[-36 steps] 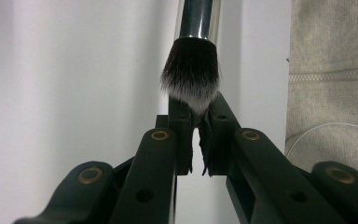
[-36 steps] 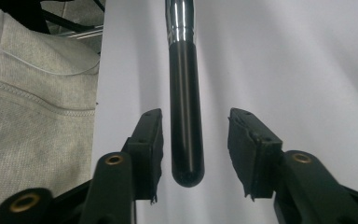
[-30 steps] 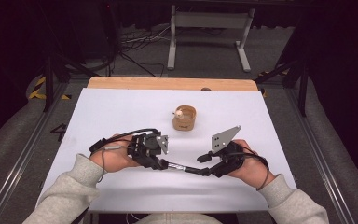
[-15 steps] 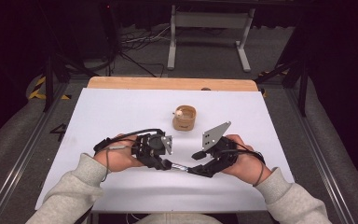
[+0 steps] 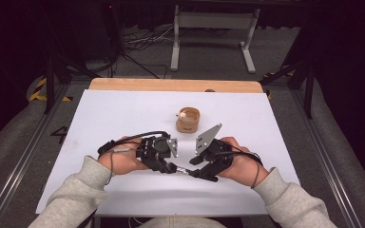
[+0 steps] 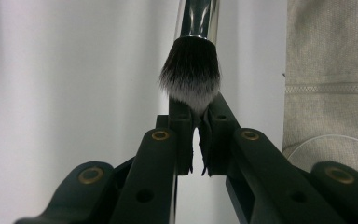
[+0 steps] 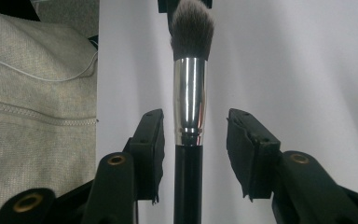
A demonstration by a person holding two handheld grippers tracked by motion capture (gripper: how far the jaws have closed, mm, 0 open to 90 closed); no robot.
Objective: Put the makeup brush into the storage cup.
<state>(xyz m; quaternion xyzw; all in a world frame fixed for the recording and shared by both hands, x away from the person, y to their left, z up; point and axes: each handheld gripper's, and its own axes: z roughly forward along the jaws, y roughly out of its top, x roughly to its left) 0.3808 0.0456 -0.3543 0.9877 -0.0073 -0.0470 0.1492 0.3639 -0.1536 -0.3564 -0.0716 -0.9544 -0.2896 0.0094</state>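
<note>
A makeup brush (image 5: pixel 181 169) with dark bristles, a silver ferrule and a black handle lies level between my two grippers, just above the white table near its front. My left gripper (image 5: pixel 171 168) is shut on the pale bristle tips (image 6: pixel 191 74), its jaws nearly touching (image 6: pixel 196 116). Opposite it, my right gripper (image 5: pixel 193 172) straddles the brush around the ferrule (image 7: pixel 189 93). Its jaws (image 7: pixel 196 119) have just been closing a little but still leave a gap on each side of the brush, so it is open.
A small round wooden cup (image 5: pixel 188 120) with a pale knob inside stands on the white tabletop (image 5: pixel 123 114) behind the grippers. A wooden strip (image 5: pixel 171 85) runs along the far edge. Grey sleeves (image 6: pixel 331 93) (image 7: pixel 37 116) lie beside the brush.
My right gripper has slid left along the brush toward the left gripper and its grey plate has tipped up. The left gripper has kept still with the bristles pinched.
</note>
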